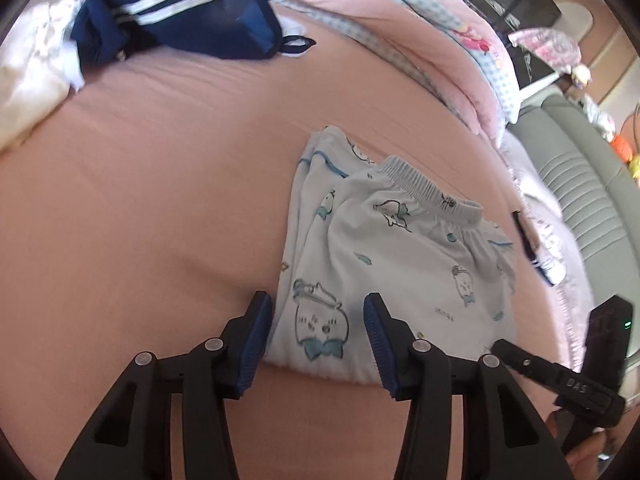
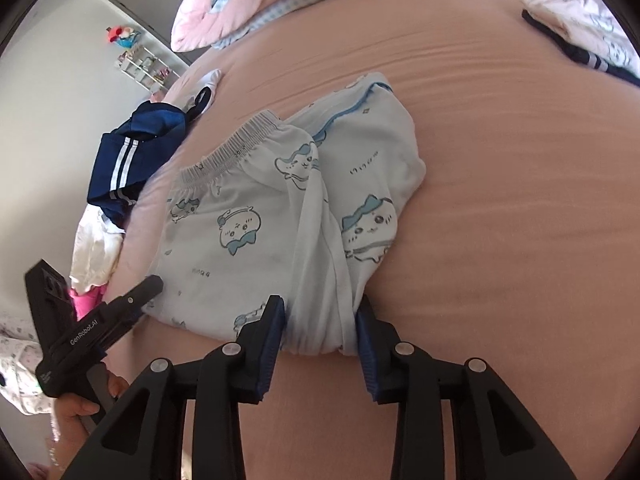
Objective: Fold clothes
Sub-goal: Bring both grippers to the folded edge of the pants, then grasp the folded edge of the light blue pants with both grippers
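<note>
The left tongs (image 1: 316, 344) straddle the near hem of the pyjama trousers (image 1: 384, 248), half spread: the outer pad rests on the bed (image 1: 140, 200) just off the cloth's edge, the inner pad lies on top of the fabric, and I see no pinch, so they hold nothing. The right tongs (image 2: 320, 332) are narrower and squeeze a bunched ridge of the same hem between both pads, the cloth puckering there. The trousers, pale with blue cartoon figures, lie folded on the pink bed directly ahead of both tongs, the near hem at the tips and the elastic waistband (image 1: 424, 190) at the far end, so the long axis runs straight away from the hands. Both hands sit at that hem, the left at one corner and the right at the other, neither clearly nearer. Beyond the trousers' far end lies a navy garment (image 1: 180, 12) with white stripes, and a pink quilt (image 1: 400, 28) is heaped past the waistband. The next fold probably carries the hem forward toward the waistband; that needs the left tongs to bite cloth first, or its corner will lag and skew the fold.
</note>
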Demonstrator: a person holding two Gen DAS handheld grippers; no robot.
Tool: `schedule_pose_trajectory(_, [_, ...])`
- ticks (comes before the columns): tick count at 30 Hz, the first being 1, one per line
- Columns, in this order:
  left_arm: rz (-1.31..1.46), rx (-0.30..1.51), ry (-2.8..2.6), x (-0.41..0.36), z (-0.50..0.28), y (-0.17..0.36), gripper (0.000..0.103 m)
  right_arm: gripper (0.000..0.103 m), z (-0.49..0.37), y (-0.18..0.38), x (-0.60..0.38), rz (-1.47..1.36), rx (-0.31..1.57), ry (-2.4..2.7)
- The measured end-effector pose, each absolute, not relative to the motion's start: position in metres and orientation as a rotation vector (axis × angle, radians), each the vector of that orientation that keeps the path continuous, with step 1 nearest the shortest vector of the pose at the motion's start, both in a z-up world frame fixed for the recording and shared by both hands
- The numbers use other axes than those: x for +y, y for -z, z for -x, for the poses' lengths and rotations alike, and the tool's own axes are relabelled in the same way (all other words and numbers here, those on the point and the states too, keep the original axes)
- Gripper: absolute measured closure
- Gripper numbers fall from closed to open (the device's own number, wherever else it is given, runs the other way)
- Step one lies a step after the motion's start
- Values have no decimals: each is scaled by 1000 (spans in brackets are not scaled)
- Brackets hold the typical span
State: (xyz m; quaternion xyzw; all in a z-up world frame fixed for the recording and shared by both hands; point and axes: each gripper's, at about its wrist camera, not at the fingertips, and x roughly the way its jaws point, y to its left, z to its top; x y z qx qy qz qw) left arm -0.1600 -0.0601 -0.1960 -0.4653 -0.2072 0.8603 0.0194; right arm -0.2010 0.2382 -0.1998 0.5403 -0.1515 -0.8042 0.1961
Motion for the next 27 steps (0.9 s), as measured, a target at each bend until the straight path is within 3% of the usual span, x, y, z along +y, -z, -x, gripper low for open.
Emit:
schedule_pose_trajectory(2, [1468,-563,-2674,-54,165,194,59,70,200,198,234,-1498,-373,2281])
schedule_pose_trajectory(5, [1497,-631,-2616,-61,167,192,75,90,197,195,238,-1500,-386,2267])
schedule_pose_trajectory(7, [1520,-675,-2586,-69,166,190,88,92,195,194,249,-1487,-514,2242])
schedule_pose_trajectory(10, [1527,-685,-2567,-74,155,184,94,92,187,188,255,-1486,-555,2228])
schedule_pose_trajectory(19, [1505,-596,-2540,-72,111,177,96,92,150,181,269,-1531,-508,2275])
schedule_pose_trajectory(23, [1514,-734,-2442,-79,109,187,95,92,150,180,289,-1530,-589,2293])
schedule_pose_trajectory(27, [1489,-701,-2417,-68,110,181,93,92,143,178,292,-1543,-546,2326])
